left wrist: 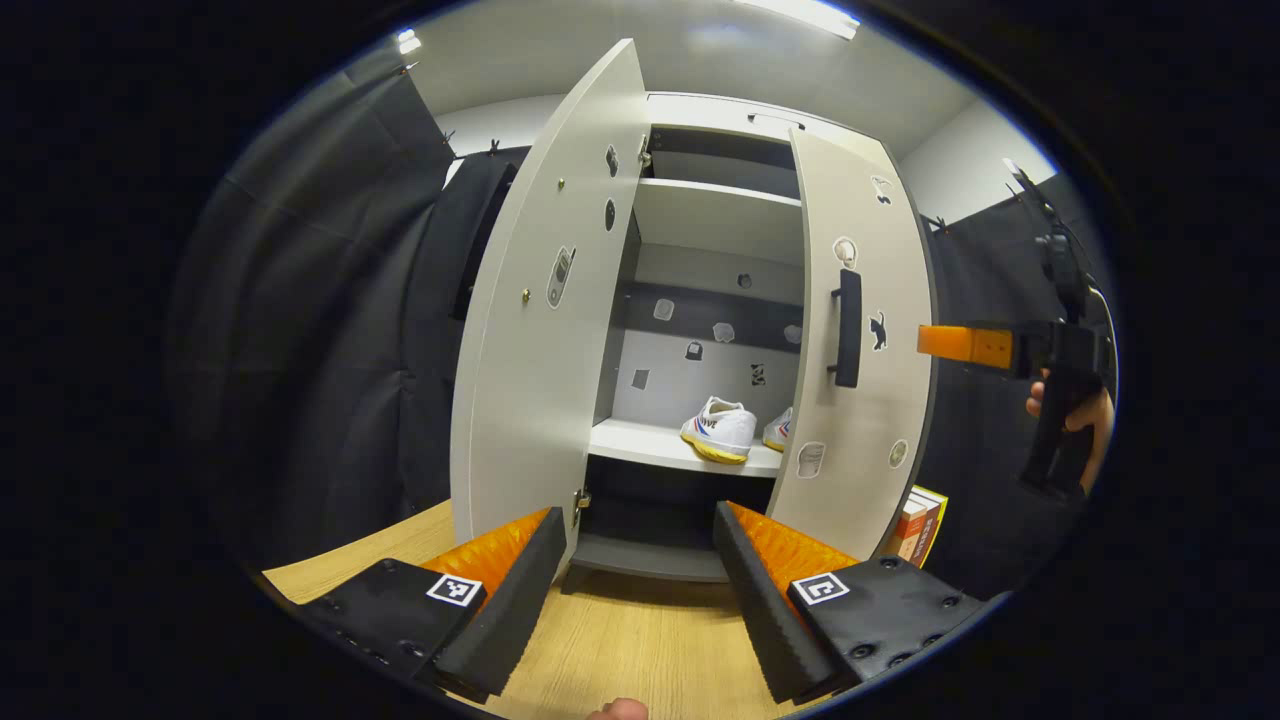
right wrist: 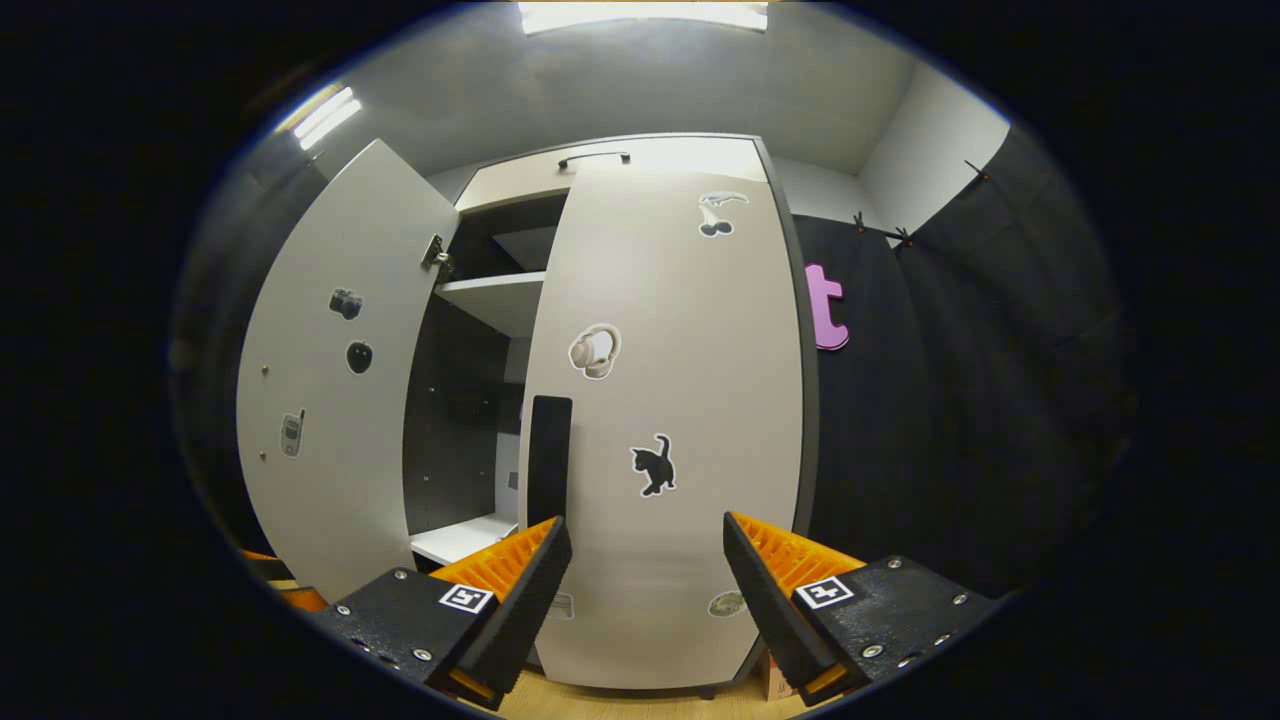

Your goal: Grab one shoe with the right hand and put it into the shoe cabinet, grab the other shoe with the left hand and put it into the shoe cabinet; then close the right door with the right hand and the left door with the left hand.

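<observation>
Pale grey laminate shoe cabinet [left wrist: 715,110], standing on a light wood tabletop [left wrist: 620,640], centre of the left gripper view. Contents: two white canvas shoes, the nearer shoe [left wrist: 722,428] with blue-and-red side stripes and a yellowish sole, the second shoe [left wrist: 781,430] just beside it and half hidden behind the right door's edge; both rest on the white middle shelf [left wrist: 640,443], so the stowing part reads as done. Left door [left wrist: 545,320]: swung wide open, its inner face toward the camera, stickers and hinge plates on it. Right door [right wrist: 670,420]: partly closed, outer face with cat and headphone stickers, black vertical bar handle [right wrist: 549,458] near its free edge, centre-left of the right gripper view. Left tongs [left wrist: 640,570]: fingers apart, holding nothing, low centre of their view, facing the cabinet opening. Right tongs [right wrist: 645,580]: fingers apart, holding nothing, directly before the right door's face; the same tool appears at the right edge of the left gripper view, held by a hand [left wrist: 1075,415]. Handling, as judged: doors are stiff, light panels on hinges, likely to swing with a gentle push; the smooth laminate may let fingertips slide, so the bar handle or the free edge near it seems the better purchase. Books [left wrist: 920,525] stand beside the cabinet's lower right corner.
</observation>
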The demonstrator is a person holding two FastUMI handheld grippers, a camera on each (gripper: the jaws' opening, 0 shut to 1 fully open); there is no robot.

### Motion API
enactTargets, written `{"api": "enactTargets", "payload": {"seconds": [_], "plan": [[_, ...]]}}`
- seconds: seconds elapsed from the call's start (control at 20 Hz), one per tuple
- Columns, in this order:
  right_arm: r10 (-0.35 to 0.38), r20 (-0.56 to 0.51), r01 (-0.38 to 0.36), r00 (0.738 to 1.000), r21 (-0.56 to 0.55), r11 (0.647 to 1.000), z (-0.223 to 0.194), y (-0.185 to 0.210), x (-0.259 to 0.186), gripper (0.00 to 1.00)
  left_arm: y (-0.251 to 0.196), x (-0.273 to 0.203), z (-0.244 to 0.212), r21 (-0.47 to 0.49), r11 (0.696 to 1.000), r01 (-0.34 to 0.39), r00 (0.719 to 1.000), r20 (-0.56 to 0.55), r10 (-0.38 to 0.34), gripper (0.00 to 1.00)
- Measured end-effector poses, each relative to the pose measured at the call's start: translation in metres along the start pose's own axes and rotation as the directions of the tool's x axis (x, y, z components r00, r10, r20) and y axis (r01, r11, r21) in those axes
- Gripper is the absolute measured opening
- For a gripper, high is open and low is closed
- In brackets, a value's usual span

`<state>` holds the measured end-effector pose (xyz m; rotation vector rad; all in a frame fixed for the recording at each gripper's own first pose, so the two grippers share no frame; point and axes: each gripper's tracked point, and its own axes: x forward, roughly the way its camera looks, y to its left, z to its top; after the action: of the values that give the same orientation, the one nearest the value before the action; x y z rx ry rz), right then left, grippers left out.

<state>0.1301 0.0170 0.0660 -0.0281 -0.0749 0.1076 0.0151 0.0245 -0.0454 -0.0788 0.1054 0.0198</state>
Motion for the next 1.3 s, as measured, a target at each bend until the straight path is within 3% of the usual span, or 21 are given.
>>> {"api": "enactTargets", "payload": {"seconds": [0.25, 0.45, 0.7, 0.9, 0.95, 1.2, 1.3], "plan": [[-0.079, -0.003, 0.079, 0.997, 0.008, 0.997, -0.026, -0.020, -0.070, 0.94, 0.000, -0.004, 0.017, 0.010, 1.000, -0.011, 1.000, 0.027, 0.010, 0.97], [-0.121, 0.008, 0.122, 0.993, -0.026, 0.992, -0.038, -0.031, -0.111, 0.94, 0.032, -0.017, 0.043, -0.021, 0.994, -0.105, 0.993, 0.048, 0.106, 0.96], [-0.132, 0.017, 0.132, 0.991, -0.026, 0.991, -0.039, -0.035, -0.129, 0.94, 0.114, -0.014, 0.102, -0.042, 0.968, -0.246, 0.964, 0.092, 0.249, 0.96], [-0.110, -0.005, 0.110, 0.994, -0.007, 0.994, -0.043, -0.028, -0.133, 0.94, 0.195, 0.010, 0.138, -0.016, 0.922, -0.387, 0.914, 0.127, 0.386, 0.93], [-0.104, -0.011, 0.104, 0.995, -0.008, 0.995, -0.044, -0.026, -0.133, 0.94, 0.209, 0.020, 0.144, -0.025, 0.915, -0.404, 0.905, 0.135, 0.403, 0.97], [-0.097, -0.046, 0.096, 0.994, -0.032, 0.995, -0.049, -0.028, -0.126, 0.94, 0.235, 0.071, 0.148, -0.009, 0.920, -0.392, 0.913, 0.122, 0.390, 0.99], [-0.102, -0.050, 0.101, 0.993, -0.028, 0.994, -0.048, -0.029, -0.124, 0.94, 0.234, 0.085, 0.147, 0.003, 0.927, -0.376, 0.921, 0.112, 0.373, 0.94]]}}
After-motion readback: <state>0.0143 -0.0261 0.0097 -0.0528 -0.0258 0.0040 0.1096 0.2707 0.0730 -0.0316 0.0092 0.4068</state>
